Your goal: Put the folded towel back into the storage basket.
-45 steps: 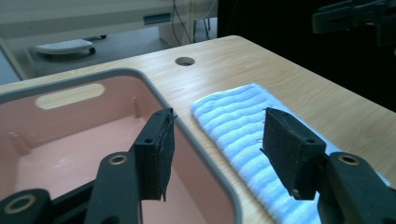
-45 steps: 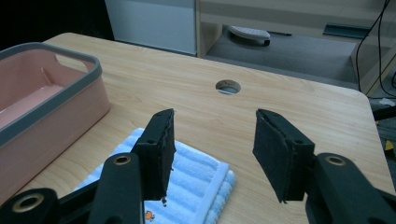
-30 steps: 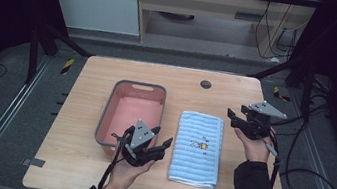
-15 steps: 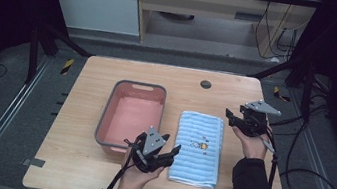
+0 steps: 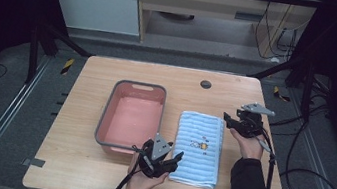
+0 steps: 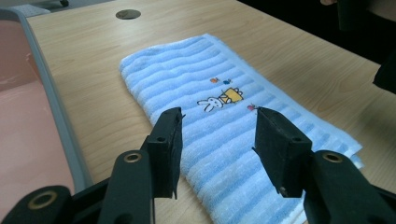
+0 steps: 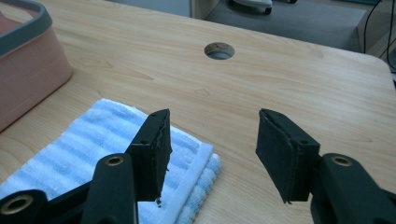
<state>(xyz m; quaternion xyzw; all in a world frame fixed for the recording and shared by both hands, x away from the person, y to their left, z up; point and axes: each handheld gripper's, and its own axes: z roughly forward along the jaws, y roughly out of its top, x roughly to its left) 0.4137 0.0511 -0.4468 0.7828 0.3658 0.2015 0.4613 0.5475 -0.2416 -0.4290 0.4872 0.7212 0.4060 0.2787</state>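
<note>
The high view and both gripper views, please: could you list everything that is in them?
towel: one, light blue striped with a small rabbit picture, folded flat on the table right of the tub.
tub: one, pink with grey rim, left of the towel.
table: one, light wood, with a round cable hole near its far edge.
left claw: one, black, jaws apart, at the towel's near left corner, nothing between the pads; jaws have just been closing.
right claw: one, black, jaws apart, at the towel's far right corner, nothing gripped.
</note>
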